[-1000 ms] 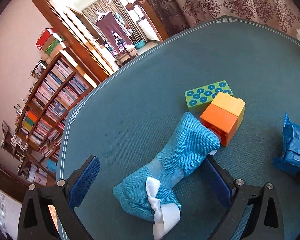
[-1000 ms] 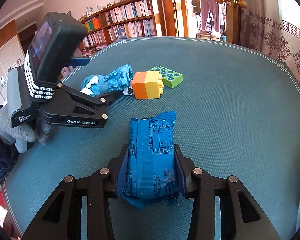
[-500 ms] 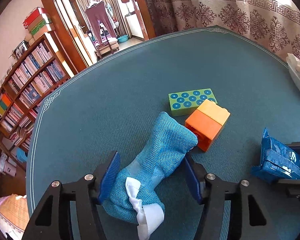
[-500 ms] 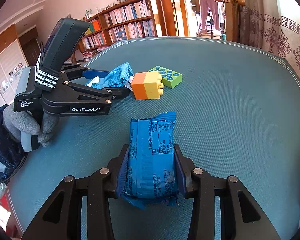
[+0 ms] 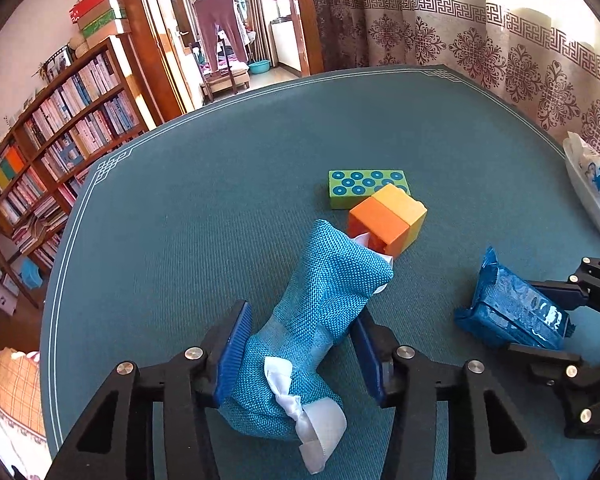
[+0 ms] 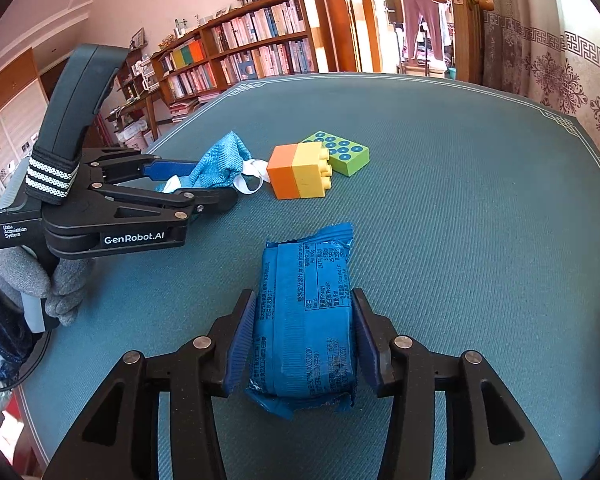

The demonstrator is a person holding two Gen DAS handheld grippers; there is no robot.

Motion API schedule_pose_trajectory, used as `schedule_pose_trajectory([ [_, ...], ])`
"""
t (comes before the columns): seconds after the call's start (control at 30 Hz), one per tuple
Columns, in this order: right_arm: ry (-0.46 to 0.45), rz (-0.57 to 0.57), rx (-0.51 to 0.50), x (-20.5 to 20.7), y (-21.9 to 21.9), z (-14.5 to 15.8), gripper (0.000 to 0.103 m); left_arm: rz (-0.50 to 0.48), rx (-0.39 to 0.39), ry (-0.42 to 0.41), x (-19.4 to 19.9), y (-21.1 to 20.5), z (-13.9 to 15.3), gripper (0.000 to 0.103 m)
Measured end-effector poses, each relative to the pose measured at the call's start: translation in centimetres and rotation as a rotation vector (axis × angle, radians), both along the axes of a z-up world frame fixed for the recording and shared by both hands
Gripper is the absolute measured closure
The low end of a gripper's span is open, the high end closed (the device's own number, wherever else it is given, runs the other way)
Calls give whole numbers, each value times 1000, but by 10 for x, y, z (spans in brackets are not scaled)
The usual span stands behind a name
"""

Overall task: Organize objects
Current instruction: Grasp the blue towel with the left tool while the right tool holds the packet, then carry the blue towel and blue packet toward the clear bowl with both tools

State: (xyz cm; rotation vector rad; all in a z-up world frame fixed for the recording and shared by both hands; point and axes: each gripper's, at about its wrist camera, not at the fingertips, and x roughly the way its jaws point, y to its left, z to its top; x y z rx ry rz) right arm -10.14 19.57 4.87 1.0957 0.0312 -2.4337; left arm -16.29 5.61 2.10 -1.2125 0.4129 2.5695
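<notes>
Two handheld grippers on a teal-covered table (image 5: 228, 184), each with one object between its jaws.

Left wrist view: the left gripper (image 5: 300, 344) is closing, its blue pads pressing the teal knitted cloth bundle with white ribbon (image 5: 324, 300) near the table's near edge; an orange-and-yellow toy brick (image 5: 388, 220) and green dotted block (image 5: 366, 188) lie just beyond.
Right wrist view: the right gripper (image 6: 304, 344) is opening, the blue foil snack packet (image 6: 306, 316) still between its pads and lying on the table near the near edge; a grey-gloved hand (image 6: 40, 280) holds the left gripper at the table's left edge.
</notes>
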Motion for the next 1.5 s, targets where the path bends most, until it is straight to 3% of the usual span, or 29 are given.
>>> schedule_pose_trajectory([
  [0.43, 7, -27, 3, 2, 2, 0, 60, 112, 214, -61, 21, -24, 13, 53],
  [0.67, 2, -61, -36, 4, 13, 2, 61, 128, 232, -60, 32, -21, 13, 53],
  [1.07, 48, -82, -94, 20, 23, 14, 61, 94, 237, 9, 56, 1, 29, 53],
  [1.5, 110, -191, -171, 41, 71, 47, 61, 45, 242, 24, 69, 30, 36, 53],
])
